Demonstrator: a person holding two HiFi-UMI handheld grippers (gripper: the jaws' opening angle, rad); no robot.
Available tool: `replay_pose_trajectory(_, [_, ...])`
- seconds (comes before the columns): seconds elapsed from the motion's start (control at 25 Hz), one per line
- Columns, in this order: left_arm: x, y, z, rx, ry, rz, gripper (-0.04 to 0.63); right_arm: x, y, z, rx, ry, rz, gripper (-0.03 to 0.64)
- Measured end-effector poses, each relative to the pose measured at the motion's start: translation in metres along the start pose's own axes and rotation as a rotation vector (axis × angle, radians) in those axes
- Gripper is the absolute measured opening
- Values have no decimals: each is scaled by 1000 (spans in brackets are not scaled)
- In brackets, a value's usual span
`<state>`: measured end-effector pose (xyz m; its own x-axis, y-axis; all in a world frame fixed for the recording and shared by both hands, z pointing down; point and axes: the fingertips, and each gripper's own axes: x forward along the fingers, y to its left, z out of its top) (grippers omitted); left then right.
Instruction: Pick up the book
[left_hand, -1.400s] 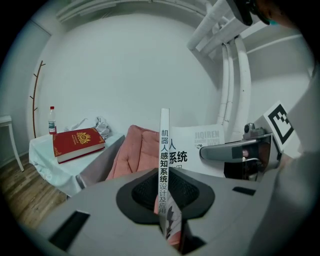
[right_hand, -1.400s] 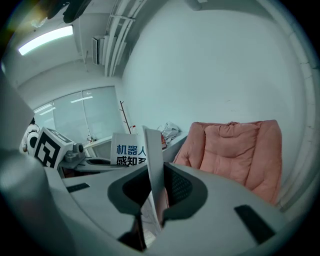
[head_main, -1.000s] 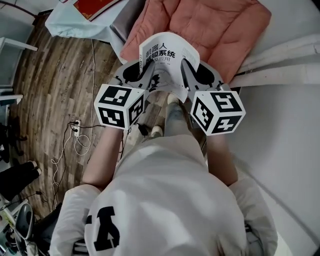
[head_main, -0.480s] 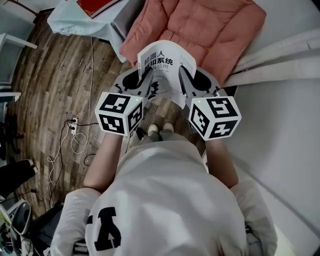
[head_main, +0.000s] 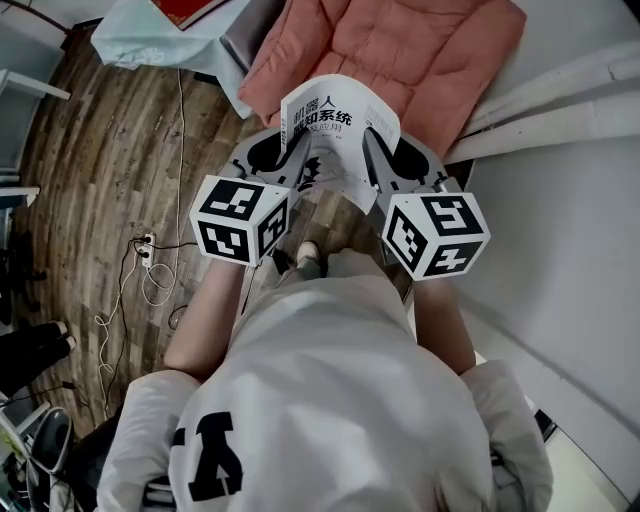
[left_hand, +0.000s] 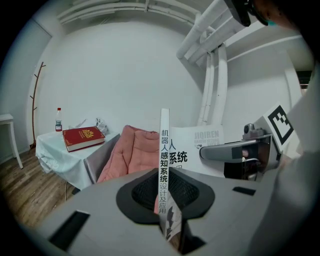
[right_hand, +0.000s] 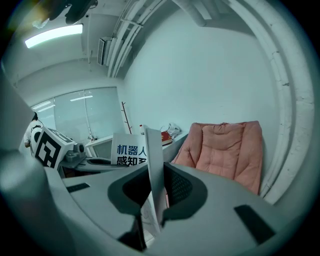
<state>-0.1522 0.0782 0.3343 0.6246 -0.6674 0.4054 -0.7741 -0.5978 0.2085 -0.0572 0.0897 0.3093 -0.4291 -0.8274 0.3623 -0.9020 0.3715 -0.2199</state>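
Observation:
A white paperback book (head_main: 335, 125) with black characters on its cover hangs in the air in front of the person, bowed a little between the two grippers. My left gripper (head_main: 283, 150) is shut on the book's left edge, the spine (left_hand: 164, 170) standing upright between its pads. On the opposite edge (right_hand: 152, 172) my right gripper (head_main: 372, 150) is shut. Each gripper view shows the other gripper across the cover: the right gripper (left_hand: 235, 152) and the left gripper (right_hand: 65, 150).
A pink quilted cushion (head_main: 390, 45) lies just beyond the book, against a white wall. A small table with a pale cloth (left_hand: 60, 155) carries a red book (left_hand: 82, 137) and a bottle (left_hand: 58, 120). Cables and a power strip (head_main: 150, 262) lie on the wooden floor.
Both grippers have carried the book a short way, still gripped. The cushion and the cloth-covered table have slid toward the top of the head view, and the person's feet have shifted.

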Motion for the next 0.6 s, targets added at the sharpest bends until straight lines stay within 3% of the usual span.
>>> replay_pose_trajectory(0.6, [-36,-57,-20,-9,-20,47,48,-63,7,-17,-25,-11,53,67])
